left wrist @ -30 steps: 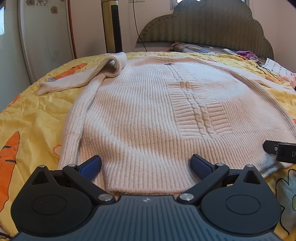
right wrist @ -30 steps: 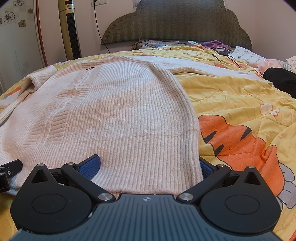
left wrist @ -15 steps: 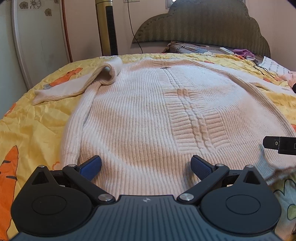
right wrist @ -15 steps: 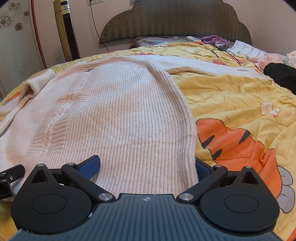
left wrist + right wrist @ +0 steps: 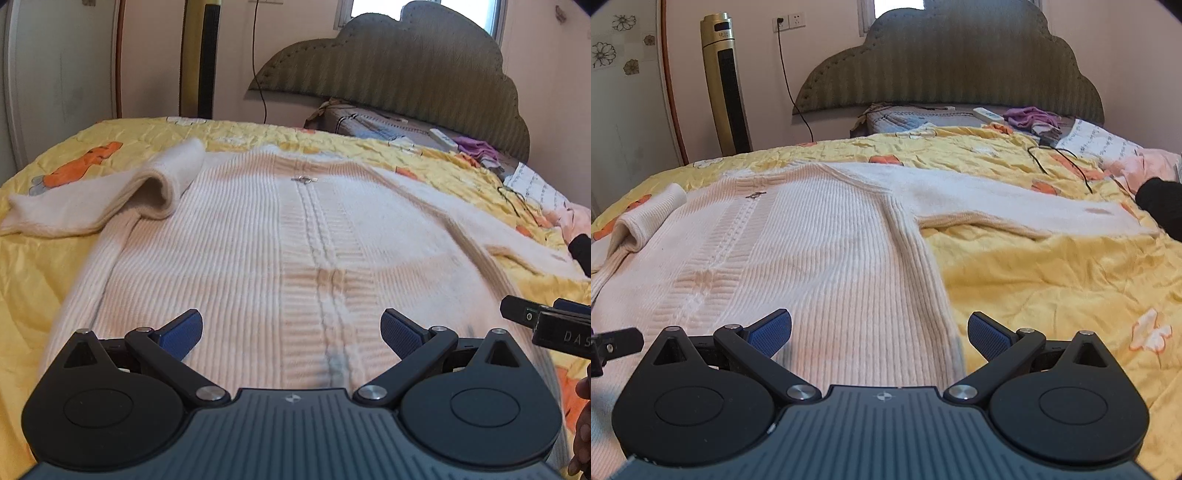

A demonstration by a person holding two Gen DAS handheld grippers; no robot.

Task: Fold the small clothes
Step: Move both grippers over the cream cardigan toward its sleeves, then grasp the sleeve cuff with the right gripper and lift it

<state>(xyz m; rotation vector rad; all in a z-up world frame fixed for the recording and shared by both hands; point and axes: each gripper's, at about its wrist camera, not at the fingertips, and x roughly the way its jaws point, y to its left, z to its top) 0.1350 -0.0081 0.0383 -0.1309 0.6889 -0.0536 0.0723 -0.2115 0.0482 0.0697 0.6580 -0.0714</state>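
Cream ribbed sweater [image 5: 258, 266] lying flat, front up, on a bed covered by a yellow quilt [image 5: 1052, 280] printed with orange cartoon animals; its hem is nearest both cameras and its neckline points toward a scalloped green headboard [image 5: 945, 62]. Left gripper [image 5: 291, 332] sits above the lower middle of the sweater, jaws wide apart with nothing between them; the central cable-knit panel runs up between its blue pads [image 5: 183, 332]. Right gripper [image 5: 879, 334] sits over the sweater's right side edge near the hem, jaws likewise apart and empty, knit under one pad and quilt under the other. One sleeve [image 5: 110, 203] is doubled back on itself at the sweater's left shoulder, its cuff resting on the body; the other sleeve [image 5: 1015, 210] stretches straight out over the quilt toward a dark garment at the bed's edge.

Risks, as I judge them: closing either gripper here could pinch quilt along with knit, dragging the bedding into the fold; the thick, stretchy knit could slip from a shallow bite, or only the top layer could be caught, leaving the back behind; uneven lifting by the two grippers would skew the fold line; the bunched sleeve could make a lump if folded over without being straightened first; the outstretched sleeve could trail behind.
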